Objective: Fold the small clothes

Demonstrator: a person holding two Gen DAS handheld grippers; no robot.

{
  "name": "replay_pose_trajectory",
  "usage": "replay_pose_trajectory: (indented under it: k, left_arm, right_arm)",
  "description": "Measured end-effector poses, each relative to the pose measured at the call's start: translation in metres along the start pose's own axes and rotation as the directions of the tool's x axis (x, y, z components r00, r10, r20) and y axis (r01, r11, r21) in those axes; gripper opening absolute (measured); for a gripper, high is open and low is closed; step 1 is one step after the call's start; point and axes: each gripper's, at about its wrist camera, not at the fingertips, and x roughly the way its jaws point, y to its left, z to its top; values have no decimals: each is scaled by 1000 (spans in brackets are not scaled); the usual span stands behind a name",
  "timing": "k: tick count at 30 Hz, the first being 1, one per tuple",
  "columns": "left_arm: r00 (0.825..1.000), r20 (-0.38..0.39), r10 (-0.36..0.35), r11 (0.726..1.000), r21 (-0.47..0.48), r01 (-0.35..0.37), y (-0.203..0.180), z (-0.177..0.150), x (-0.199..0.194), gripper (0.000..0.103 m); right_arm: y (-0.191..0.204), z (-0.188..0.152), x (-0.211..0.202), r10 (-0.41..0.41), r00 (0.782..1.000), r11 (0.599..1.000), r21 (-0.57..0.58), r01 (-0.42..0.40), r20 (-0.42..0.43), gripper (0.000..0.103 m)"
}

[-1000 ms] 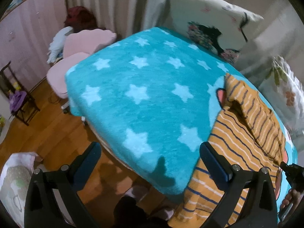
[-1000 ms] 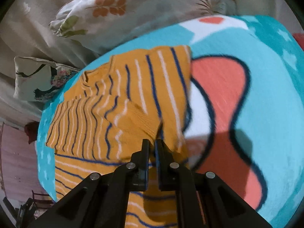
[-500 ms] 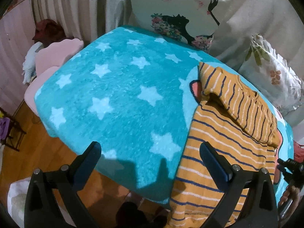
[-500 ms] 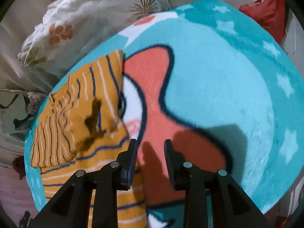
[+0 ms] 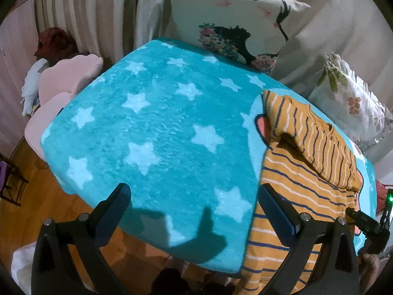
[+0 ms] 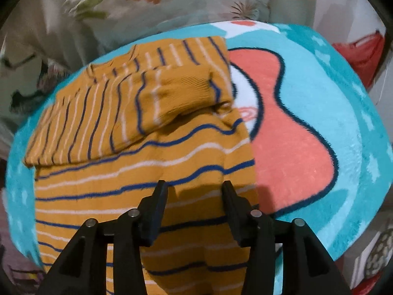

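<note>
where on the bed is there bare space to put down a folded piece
Free: the starred teal blanket between the pink chair and the striped shirt. Also the coral patch right of the shirt. Crowded: the far edge, against the pillows.

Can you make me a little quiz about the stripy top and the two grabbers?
1. True or false: the right gripper is shut on the orange striped top.
2. What lies under the top: A) teal star blanket, B) bare wooden floor, C) pink chair?
3. Fill in: the left gripper is ____ and holds nothing.

Key: 1 false, its jaws are apart above the cloth. 2 A. 3 open.
</note>
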Motion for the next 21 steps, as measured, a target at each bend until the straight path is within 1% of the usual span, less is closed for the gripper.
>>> replay_pose_trajectory:
  k: [3,8,11,16,19,21]
  left_arm:
    - [1000,-14,-15,1000,-10,15,9,1,5,103]
    - [997,-54,-53,999,-7,53,17,4,19,103]
    - [993,-92,-75,997,16,77,16,3,30,103]
    - [982,-162,-97,987,108,116,-3,-3,49,103]
    - [974,-199,-107,974,178,144,-20,-10,56,103]
    - [969,-217,-115,959,230,165,-32,-16,56,103]
  right_arm:
    - [9,-6,4,-29,999,1000,-2,29,-16,57]
    - [3,-15,-2,-73,997,995,65,75,-35,57]
    - [-4,-22,-8,-100,994,990,95,103,-35,57]
    - [-19,-45,-23,-131,991,976,175,133,-24,57]
    - [-29,-61,-29,-149,988,962,229,151,-24,57]
    - [-38,-72,-31,-154,988,952,262,156,-28,57]
